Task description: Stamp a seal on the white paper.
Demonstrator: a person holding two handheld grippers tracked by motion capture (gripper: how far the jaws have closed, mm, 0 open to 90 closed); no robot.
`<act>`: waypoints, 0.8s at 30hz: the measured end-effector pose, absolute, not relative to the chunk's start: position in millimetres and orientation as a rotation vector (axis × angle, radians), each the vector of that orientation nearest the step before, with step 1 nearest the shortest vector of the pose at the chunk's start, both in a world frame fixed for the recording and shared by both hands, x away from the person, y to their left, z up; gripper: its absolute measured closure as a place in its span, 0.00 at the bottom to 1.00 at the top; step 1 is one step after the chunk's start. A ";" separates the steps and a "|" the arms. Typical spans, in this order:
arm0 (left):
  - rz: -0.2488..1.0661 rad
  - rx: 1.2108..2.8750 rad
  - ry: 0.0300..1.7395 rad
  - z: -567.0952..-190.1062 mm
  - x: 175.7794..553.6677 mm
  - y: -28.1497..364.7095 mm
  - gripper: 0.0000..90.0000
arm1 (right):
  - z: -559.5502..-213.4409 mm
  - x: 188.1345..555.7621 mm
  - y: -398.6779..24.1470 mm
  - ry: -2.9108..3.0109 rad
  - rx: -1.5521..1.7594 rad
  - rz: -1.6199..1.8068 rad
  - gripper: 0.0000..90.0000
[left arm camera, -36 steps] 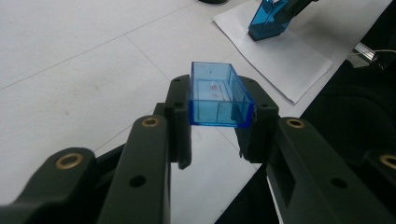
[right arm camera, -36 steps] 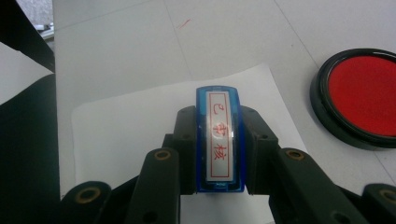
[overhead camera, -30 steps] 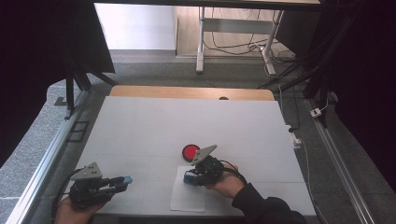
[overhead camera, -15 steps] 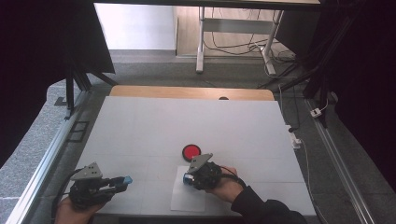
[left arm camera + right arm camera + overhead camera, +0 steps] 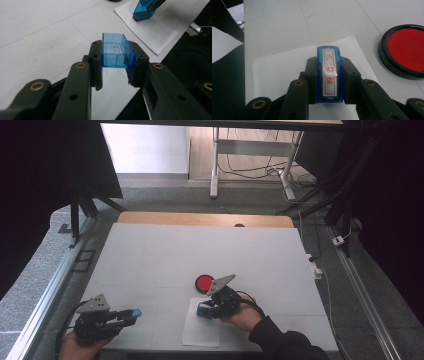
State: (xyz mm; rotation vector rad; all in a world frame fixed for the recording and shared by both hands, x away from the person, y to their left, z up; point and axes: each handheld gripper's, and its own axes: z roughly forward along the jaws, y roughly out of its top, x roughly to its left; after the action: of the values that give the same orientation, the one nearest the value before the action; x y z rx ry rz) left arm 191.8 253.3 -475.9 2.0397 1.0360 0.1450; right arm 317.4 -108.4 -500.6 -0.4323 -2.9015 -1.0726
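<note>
While left gripper (image 5: 117,71) clamps empty blue cap (image 5: 117,51), right gripper (image 5: 329,82) clamps stamp (image 5: 329,75).

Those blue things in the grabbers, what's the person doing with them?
It looks like stamping. The right gripper holds a blue stamp over a white sheet of paper, beside a round red ink pad. The left gripper holds what looks like the stamp's clear blue cap, off to the side.

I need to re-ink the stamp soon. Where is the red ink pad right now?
In the high view the red ink pad sits on the white table near its middle, just beyond the sheet of paper and next to the right gripper.
</note>
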 end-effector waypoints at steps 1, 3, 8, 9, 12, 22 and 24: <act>0.145 2.039 1.036 -475.9 191.7 253.3 0.76 | -500.7 317.6 -108.4 -2.900 -0.432 -1.073 0.79; 0.145 2.039 1.036 -475.9 191.8 253.4 0.76 | -500.5 316.9 -108.0 -2.910 -0.423 -1.069 0.79; 0.145 2.040 1.036 -475.8 191.7 253.3 0.76 | -499.7 311.9 -105.6 -2.966 -0.379 -1.064 0.79; 0.145 2.039 1.036 -475.9 191.8 253.3 0.76 | -499.5 310.2 -104.8 -2.980 -0.373 -1.063 0.79; 0.146 2.040 1.035 -475.8 191.8 253.2 0.76 | -498.7 304.6 -102.1 -3.025 -0.350 -1.056 0.79; 0.146 2.041 1.036 -475.9 191.8 253.1 0.76 | -498.6 299.7 -100.3 -3.060 -0.332 -1.055 0.79; 0.145 2.041 1.036 -475.9 191.9 253.1 0.76 | -498.6 301.5 -101.2 -3.048 -0.342 -1.053 0.79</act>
State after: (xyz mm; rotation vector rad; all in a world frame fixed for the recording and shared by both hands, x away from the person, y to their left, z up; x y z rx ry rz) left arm 191.9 253.1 -475.9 2.0411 1.0365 0.1455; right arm 301.5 -101.2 -498.6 -0.3416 -3.0482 -1.0531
